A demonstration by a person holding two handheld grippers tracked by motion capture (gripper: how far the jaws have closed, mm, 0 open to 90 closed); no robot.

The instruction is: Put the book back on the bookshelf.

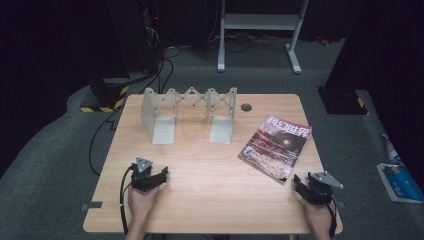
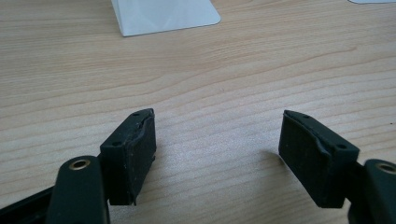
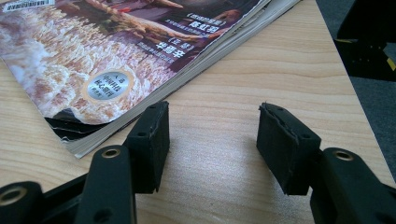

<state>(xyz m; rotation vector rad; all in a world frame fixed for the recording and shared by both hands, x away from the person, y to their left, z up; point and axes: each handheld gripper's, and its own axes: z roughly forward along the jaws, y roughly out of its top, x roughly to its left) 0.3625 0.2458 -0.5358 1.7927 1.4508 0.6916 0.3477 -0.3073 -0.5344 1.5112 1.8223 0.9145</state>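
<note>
High view: magazine (image 1: 276, 146) flat near the bench's (image 1: 210, 200) right edge, long axis slanting toward the far right corner, just ahead-left of right tongs (image 1: 304, 183); left tongs (image 1: 159, 177) well apart.

Left gripper view: tongs (image 2: 217, 140) open, empty.

Right gripper view: tongs (image 3: 212, 135) open, magazine's (image 3: 116, 60) near corner seemingly just beside the left jaw.

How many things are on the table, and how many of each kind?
Magazine: 1
White folding book rack: 1
Hand-held gripper: 2, the left and the right, both open
Total: 4
</note>
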